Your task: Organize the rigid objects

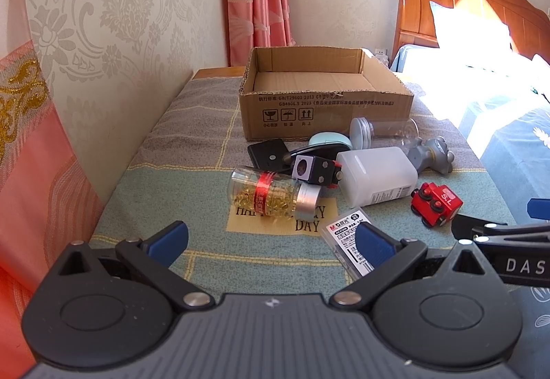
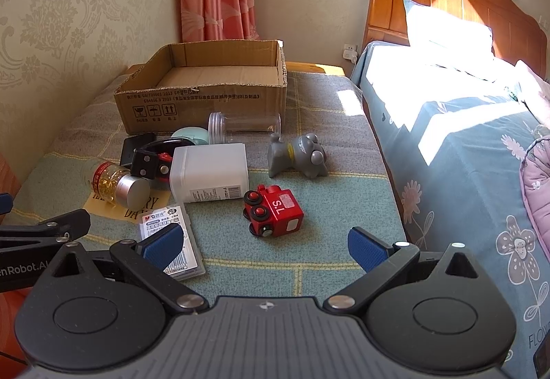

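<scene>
An open cardboard box [image 1: 326, 114] [image 2: 206, 109] stands at the back of the cloth-covered table. In front of it lie a capsule jar [image 1: 271, 193] [image 2: 117, 184], a white plastic bottle [image 1: 376, 174] [image 2: 209, 172], a red toy train [image 1: 436, 203] [image 2: 275, 210], a grey toy figure [image 1: 429, 153] [image 2: 297, 155], a clear empty jar [image 1: 383, 131] [image 2: 244, 129], a black cube toy [image 1: 314, 169] [image 2: 147, 164] and a flat refill case [image 1: 347, 234] [image 2: 172, 241]. My left gripper [image 1: 271, 243] is open and empty, near the capsule jar. My right gripper [image 2: 264, 246] is open and empty, just short of the train.
A black device [image 1: 268, 153] and a mint-green object [image 1: 328, 141] lie by the box. A wall with patterned paper [image 1: 103, 35] runs along the left. A bed [image 2: 464, 145] with a wooden headboard borders the table on the right.
</scene>
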The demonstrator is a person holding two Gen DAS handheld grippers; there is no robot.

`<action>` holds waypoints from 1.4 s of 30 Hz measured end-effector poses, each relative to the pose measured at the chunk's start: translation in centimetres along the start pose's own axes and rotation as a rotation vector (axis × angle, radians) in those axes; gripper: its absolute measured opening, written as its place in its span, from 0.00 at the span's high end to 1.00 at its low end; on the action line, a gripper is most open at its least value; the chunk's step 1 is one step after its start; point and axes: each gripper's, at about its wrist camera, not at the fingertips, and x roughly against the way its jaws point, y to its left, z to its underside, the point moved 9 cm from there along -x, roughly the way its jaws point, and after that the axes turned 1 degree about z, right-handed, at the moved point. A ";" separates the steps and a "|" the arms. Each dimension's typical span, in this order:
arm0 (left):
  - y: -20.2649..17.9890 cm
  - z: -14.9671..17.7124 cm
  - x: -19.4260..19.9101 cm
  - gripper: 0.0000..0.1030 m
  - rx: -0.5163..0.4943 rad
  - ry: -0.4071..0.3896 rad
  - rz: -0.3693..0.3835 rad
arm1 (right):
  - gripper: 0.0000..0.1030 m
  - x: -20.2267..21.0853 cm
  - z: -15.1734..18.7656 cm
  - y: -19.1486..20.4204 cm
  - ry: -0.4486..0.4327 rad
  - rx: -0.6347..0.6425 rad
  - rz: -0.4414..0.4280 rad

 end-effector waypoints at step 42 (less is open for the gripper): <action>-0.6 -0.7 -1.4 0.00 -0.042 -0.030 0.055 | 0.00 -1.2 -0.7 -0.3 -0.017 0.024 -0.003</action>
